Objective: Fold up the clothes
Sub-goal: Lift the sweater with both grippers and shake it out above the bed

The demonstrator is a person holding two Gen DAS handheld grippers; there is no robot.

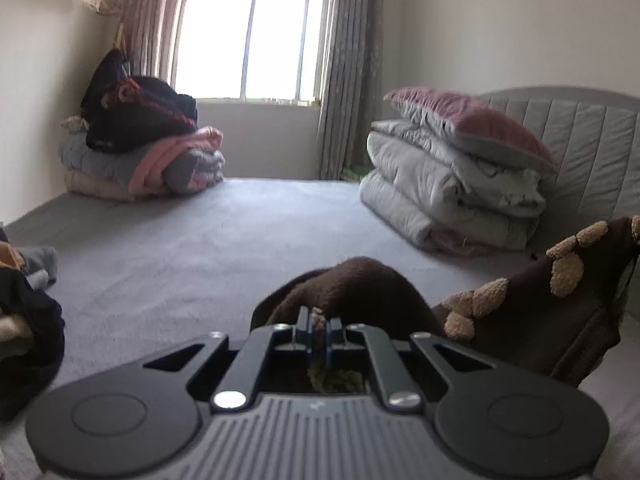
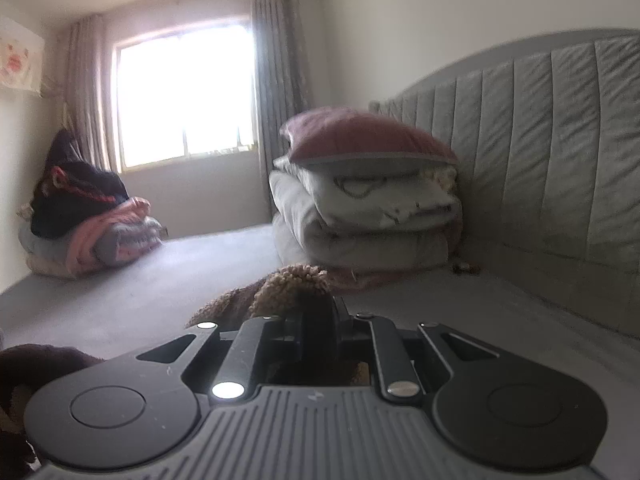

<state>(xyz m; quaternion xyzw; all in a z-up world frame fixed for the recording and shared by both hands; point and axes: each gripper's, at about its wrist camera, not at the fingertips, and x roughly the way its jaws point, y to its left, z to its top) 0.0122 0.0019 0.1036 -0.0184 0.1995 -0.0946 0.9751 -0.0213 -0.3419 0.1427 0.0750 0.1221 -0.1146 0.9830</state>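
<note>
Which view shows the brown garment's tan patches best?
Left wrist: the garment hangs at right with its tan patches plain. Right wrist shows only bunched fleece at the claw.

A dark brown fleece garment (image 1: pixel 352 284) with tan fuzzy patches bunches up just ahead of the left jaws, pinched between them, and drapes away to their right.

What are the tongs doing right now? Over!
Left tongs shut on brown fleece garment. Right tongs shut on same garment, held above the bed. Nothing in the way.
</note>
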